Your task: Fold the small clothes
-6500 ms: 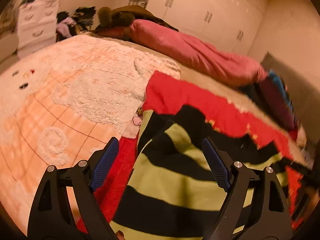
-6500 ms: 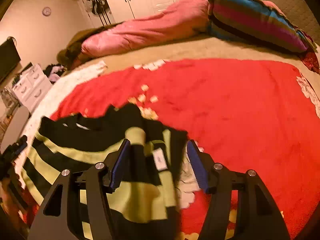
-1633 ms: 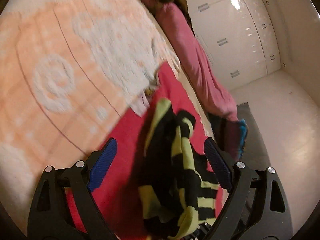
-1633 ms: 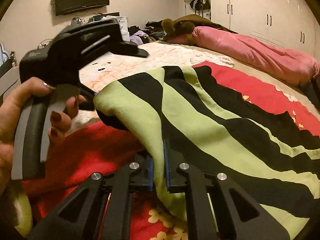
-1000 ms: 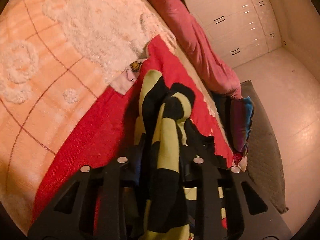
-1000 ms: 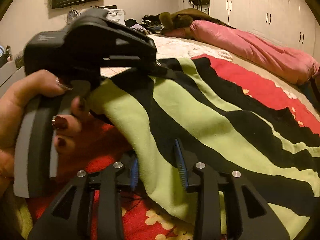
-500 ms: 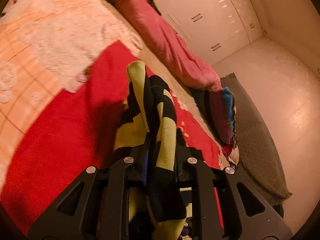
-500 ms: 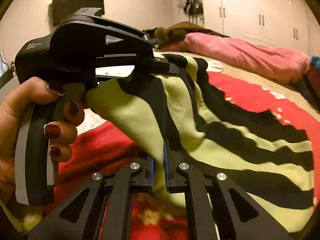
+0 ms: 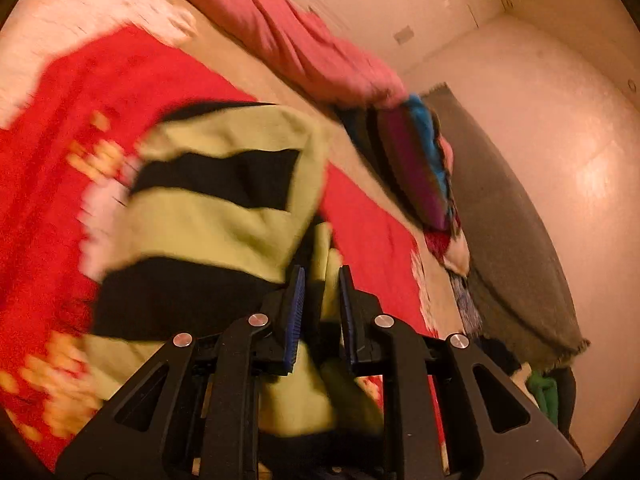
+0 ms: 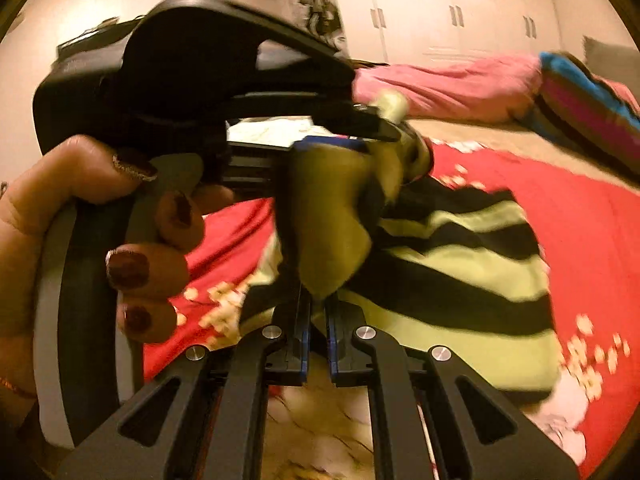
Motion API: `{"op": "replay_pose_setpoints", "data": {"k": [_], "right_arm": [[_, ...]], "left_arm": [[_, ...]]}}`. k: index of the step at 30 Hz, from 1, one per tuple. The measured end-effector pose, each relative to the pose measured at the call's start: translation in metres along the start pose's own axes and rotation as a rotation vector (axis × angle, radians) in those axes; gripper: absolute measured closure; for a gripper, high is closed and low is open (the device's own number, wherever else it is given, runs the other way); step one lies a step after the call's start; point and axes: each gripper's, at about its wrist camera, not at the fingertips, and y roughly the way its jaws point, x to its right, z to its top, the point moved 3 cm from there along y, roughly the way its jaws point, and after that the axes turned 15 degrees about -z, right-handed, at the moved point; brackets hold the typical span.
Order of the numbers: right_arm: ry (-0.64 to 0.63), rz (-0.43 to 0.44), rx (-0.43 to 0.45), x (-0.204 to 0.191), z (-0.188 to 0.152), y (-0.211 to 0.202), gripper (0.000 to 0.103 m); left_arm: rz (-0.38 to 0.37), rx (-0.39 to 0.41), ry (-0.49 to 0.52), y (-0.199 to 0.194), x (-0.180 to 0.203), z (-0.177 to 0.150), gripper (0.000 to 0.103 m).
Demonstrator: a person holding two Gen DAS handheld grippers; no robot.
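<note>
Striped green-and-black garment (image 9: 224,216) hangs pinched in both grippers — left gripper (image 9: 320,312) and right gripper (image 10: 316,336) clamped on it — lifted mid-fold over the red blanket (image 9: 60,160); laying flat remains.

Red blanket (image 9: 52,128) lies bare left of the striped top (image 9: 224,200); beyond the top, the pink duvet (image 9: 320,52) and striped pillow (image 9: 416,168) block the bed's far edge.
</note>
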Motion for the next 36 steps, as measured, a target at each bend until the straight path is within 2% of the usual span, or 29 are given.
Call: {"op": "replay_pose_setpoints", "data": {"k": [3, 5, 9, 13, 15, 17, 18, 22, 25, 26, 29, 30, 32, 34, 36], "right_arm": [[0.088, -0.007, -0.046, 0.025, -0.01, 0.002, 0.097], [0.134, 0.01, -0.082, 0.037, -0.019, 0.004, 0.097], [0.128, 0.02, -0.094, 0.041, -0.032, -0.002, 0.097], [0.186, 0.006, -0.124, 0.058, -0.043, -0.005, 0.096], [0.221, -0.002, -0.124, 0.071, -0.043, -0.009, 0.094], [0.245, -0.007, -0.116, 0.079, -0.041, -0.012, 0.092], [0.262, -0.008, -0.11, 0.084, -0.039, -0.016, 0.091], [0.294, -0.018, -0.078, 0.105, -0.016, -0.016, 0.064], [0.325, -0.003, -0.076, 0.112, 0.001, -0.017, 0.051], [0.336, 0.008, -0.081, 0.115, 0.009, -0.015, 0.049], [0.322, 0.01, -0.092, 0.116, 0.03, -0.007, 0.043], [0.306, 0.004, -0.103, 0.115, 0.039, -0.002, 0.039], [0.295, 0.02, -0.122, 0.115, 0.052, 0.008, 0.038], [0.274, 0.034, -0.161, 0.11, 0.067, 0.024, 0.03], [0.258, 0.032, -0.191, 0.107, 0.077, 0.039, 0.029]], "left_arm": [[0.0, -0.066, 0.011, 0.032, 0.005, -0.017, 0.093], [-0.005, -0.08, 0.002, 0.039, 0.003, -0.027, 0.093], [0.024, -0.07, 0.038, 0.024, -0.001, -0.022, 0.093], [0.059, -0.019, 0.039, -0.001, -0.008, -0.01, 0.093], [0.068, -0.002, 0.045, -0.009, -0.009, -0.006, 0.089], [0.091, 0.014, 0.054, -0.016, -0.011, -0.005, 0.077], [0.1, 0.022, 0.055, -0.019, -0.013, -0.004, 0.075], [0.143, 0.062, 0.062, -0.035, -0.021, 0.001, 0.063], [0.201, 0.1, 0.075, -0.051, -0.032, 0.005, 0.059], [0.224, 0.11, 0.08, -0.056, -0.035, 0.005, 0.054], [0.297, 0.131, 0.101, -0.068, -0.047, 0.007, 0.052], [0.31, 0.135, 0.099, -0.071, -0.051, 0.007, 0.052], [0.332, 0.144, 0.091, -0.078, -0.062, 0.008, 0.045], [0.362, 0.149, 0.104, -0.082, -0.068, 0.009, 0.045], [0.374, 0.146, 0.122, -0.083, -0.069, 0.009, 0.042]]}}
